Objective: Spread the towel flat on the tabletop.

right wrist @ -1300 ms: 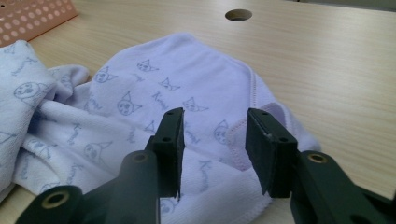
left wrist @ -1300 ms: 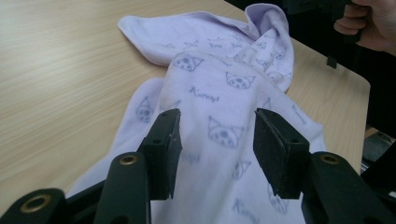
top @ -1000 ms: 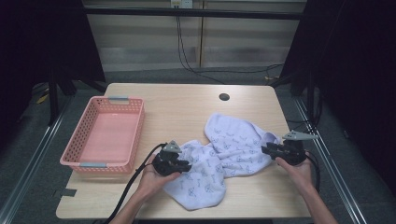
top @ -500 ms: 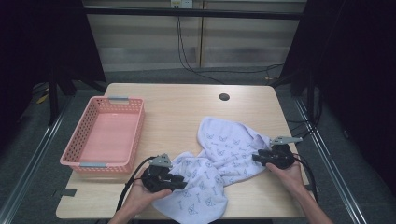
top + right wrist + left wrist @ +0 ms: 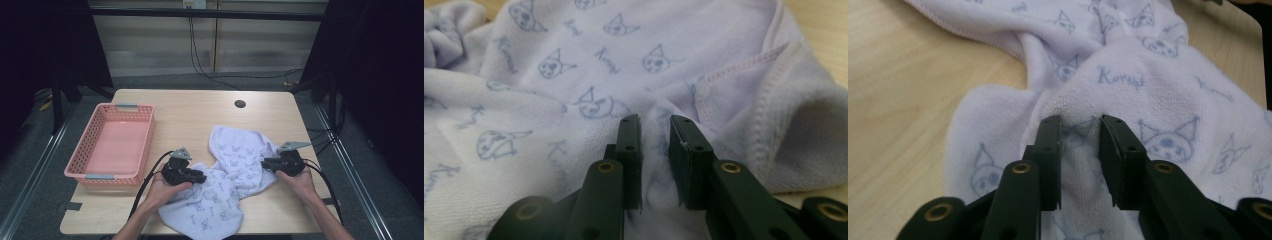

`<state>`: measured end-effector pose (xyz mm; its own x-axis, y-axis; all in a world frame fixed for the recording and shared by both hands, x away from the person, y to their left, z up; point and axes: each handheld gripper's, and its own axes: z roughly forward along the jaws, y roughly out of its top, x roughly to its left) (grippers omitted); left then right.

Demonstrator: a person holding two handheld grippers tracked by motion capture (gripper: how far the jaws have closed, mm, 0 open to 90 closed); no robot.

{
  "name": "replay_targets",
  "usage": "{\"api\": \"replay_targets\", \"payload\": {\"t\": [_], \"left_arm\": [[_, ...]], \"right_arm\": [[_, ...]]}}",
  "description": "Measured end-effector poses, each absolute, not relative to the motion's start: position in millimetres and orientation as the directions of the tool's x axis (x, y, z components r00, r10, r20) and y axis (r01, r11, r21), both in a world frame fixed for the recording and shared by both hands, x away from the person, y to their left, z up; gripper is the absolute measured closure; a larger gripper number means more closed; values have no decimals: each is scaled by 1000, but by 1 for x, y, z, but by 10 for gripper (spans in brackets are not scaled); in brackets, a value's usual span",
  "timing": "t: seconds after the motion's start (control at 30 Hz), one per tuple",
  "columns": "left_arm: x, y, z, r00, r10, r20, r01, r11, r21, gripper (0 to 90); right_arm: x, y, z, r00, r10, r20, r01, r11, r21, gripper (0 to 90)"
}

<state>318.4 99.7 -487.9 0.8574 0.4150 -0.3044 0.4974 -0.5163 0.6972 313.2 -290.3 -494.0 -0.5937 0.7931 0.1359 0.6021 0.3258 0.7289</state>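
A white towel (image 5: 235, 170) printed with small blue cartoon faces lies crumpled on the front half of the wooden table (image 5: 200, 115). My left gripper (image 5: 202, 176) sits at the towel's left side. Its jaws have just been closing, and in the left gripper view (image 5: 1080, 125) they pinch a raised fold of towel (image 5: 1148, 85). My right gripper (image 5: 264, 164) is at the towel's right edge. Its jaws have also just been closing, and in the right gripper view (image 5: 655, 122) they grip a ridge of cloth beside the stitched hem (image 5: 769, 95).
A pink plastic basket (image 5: 82, 142) stands empty at the table's left side. A small dark hole (image 5: 240, 104) is in the tabletop toward the back. Bare wood lies between the basket and the towel. Cables trail from both grippers toward the front edge.
The right gripper has moved left, pushing the towel's right edge inward so the cloth bunches more. The left gripper dipped toward the front edge and came back up to the towel.
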Motion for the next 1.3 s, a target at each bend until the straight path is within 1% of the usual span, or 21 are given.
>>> {"api": "replay_targets", "payload": {"t": [0.03,0.1,0.17,0.2,0.23,0.27,0.33,0.37,0.53,0.57,0.63,0.67,0.7,0.73,0.77,0.8,0.83,0.97,1.1,1.2,1.3], "left_arm": [[314,102,-488,866,417,-276,480,-538,692,768],[311,103,-489,866,414,-280,481,-539,692,785],[305,113,-490,853,425,-303,505,-528,683,805],[305,113,-490,853,425,-303,505,-528,683,805],[298,120,-490,845,433,-313,517,-519,681,806],[298,120,-490,845,433,-313,517,-519,681,805],[288,129,-490,836,439,-330,534,-507,677,805],[282,137,-489,833,437,-340,540,-503,675,802],[280,144,-483,829,440,-345,541,-476,693,752],[285,140,-479,833,432,-346,534,-459,710,741],[288,138,-478,836,427,-345,528,-455,717,735],[291,134,-476,840,423,-340,521,-456,721,730],[297,127,-474,847,415,-331,507,-448,736,720],[297,127,-474,847,415,-331,507,-448,736,718],[303,119,-474,851,415,-324,501,-454,737,712],[303,119,-474,851,415,-324,501,-454,737,710],[308,112,-476,851,421,-316,499,-455,737,706],[310,107,-482,849,433,-304,503,-482,717,698],[306,109,-484,844,451,-290,505,-488,712,700],[304,114,-487,837,461,-295,515,-483,708,701],[301,118,-486,834,468,-293,520,-486,702,700]], "right_arm": [[313,-296,-485,-584,800,141,580,289,762,687],[314,-298,-479,-576,805,139,570,275,774,672],[320,-305,-466,-553,824,126,546,244,802,627],[320,-305,-466,-553,824,126,546,244,802,627],[326,-307,-464,-534,840,97,540,250,803,573],[326,-307,-464,-534,840,97,540,250,803,573],[333,-308,-466,-525,846,94,540,246,805,532],[338,-306,-470,-529,843,92,546,255,798,488],[349,-293,-478,-556,829,58,559,321,764,449],[354,-287,-482,-575,815,78,569,330,753,448],[356,-285,-484,-574,816,61,571,345,745,456],[357,-284,-486,-581,812,65,577,353,737,497],[356,-283,-487,-593,801,84,587,359,726,706],[356,-283,-487,-593,801,84,587,359,726,706],[353,-285,-483,-594,800,86,583,355,731,824],[353,-285,-483,-594,800,86,583,355,731,824],[349,-290,-475,-582,809,82,569,333,752,857],[340,-302,-460,-553,829,84,533,275,800,865],[328,-325,-445,-489,870,69,504,217,836,862],[317,-348,-449,-439,896,67,522,193,831,836],[310,-357,-454,-412,909,63,532,183,827,825]]}}
